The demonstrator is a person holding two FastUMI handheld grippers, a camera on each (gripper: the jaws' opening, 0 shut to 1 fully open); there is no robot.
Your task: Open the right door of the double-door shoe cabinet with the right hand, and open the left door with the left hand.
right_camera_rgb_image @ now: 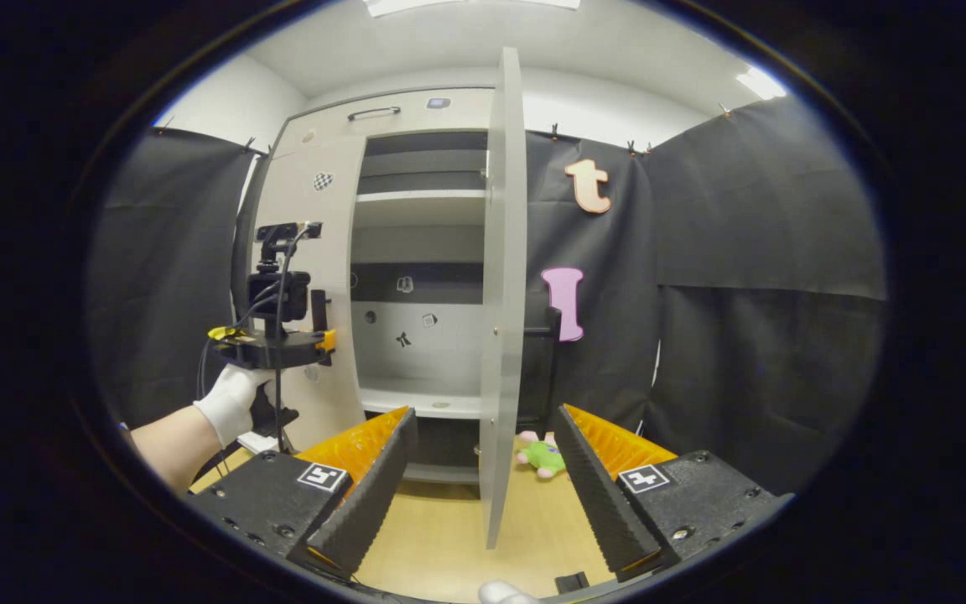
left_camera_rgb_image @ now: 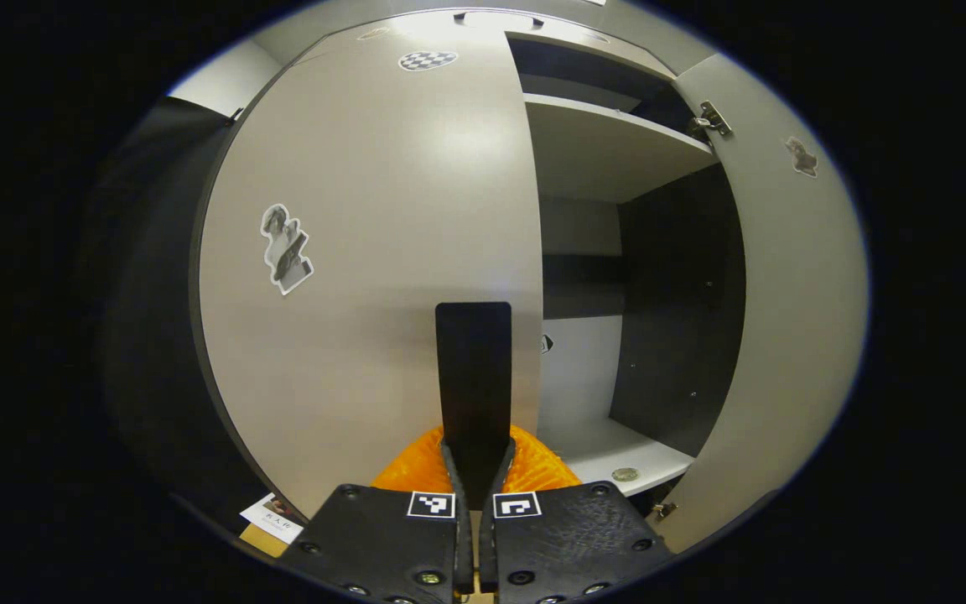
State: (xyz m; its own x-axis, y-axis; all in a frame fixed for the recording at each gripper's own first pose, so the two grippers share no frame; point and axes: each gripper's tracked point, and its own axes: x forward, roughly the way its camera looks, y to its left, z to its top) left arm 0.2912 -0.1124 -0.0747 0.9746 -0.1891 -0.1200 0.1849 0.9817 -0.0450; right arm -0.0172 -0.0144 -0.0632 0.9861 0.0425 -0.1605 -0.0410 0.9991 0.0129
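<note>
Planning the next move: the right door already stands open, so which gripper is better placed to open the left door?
Left. The left gripper, fingers closed, sits right at the closed left door by its free edge; the right gripper straddles the open right door.

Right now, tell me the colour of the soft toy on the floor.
Green and pink toy, clearest in the right gripper view.
</note>
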